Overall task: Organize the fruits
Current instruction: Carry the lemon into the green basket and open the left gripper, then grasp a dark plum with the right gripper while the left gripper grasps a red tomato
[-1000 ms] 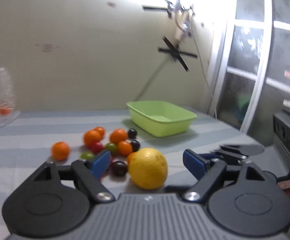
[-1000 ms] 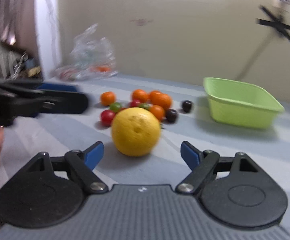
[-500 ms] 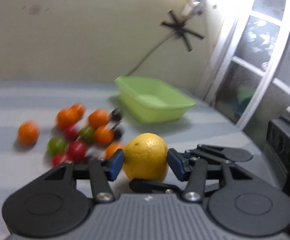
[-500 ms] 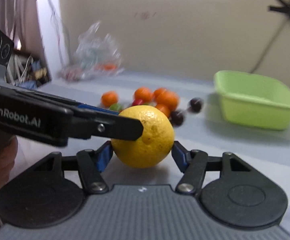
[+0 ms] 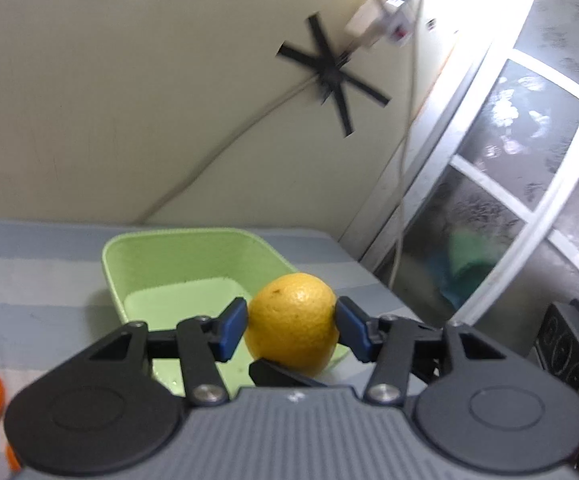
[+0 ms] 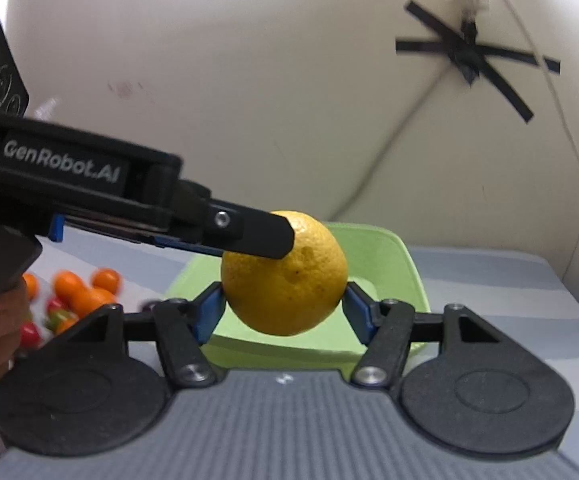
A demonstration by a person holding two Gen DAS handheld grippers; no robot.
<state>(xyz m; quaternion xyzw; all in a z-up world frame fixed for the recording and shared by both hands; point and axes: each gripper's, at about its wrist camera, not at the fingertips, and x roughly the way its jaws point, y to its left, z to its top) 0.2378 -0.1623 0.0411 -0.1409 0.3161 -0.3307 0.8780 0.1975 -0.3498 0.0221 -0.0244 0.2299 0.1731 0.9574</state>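
Lifted off the striped tabletop point(image 5: 29, 300), our round yellow citrus point(image 5: 291, 322) now hangs above the green plastic tub point(image 5: 193, 264) — left gripper point(image 5: 291, 326) and right gripper point(image 6: 285, 312) both pinching it; release seems next.

1 yellow citrus fruit point(image 5: 292, 322) between the fingers. 1 green tub point(image 5: 193, 264) just behind it. 2 grippers: left gripper point(image 5: 291, 325), right gripper point(image 6: 285, 309). Small fruits point(image 6: 71, 296) to the left of the right gripper: at least 3 orange, 2 red, 1 green; blurred, rest uncountable.
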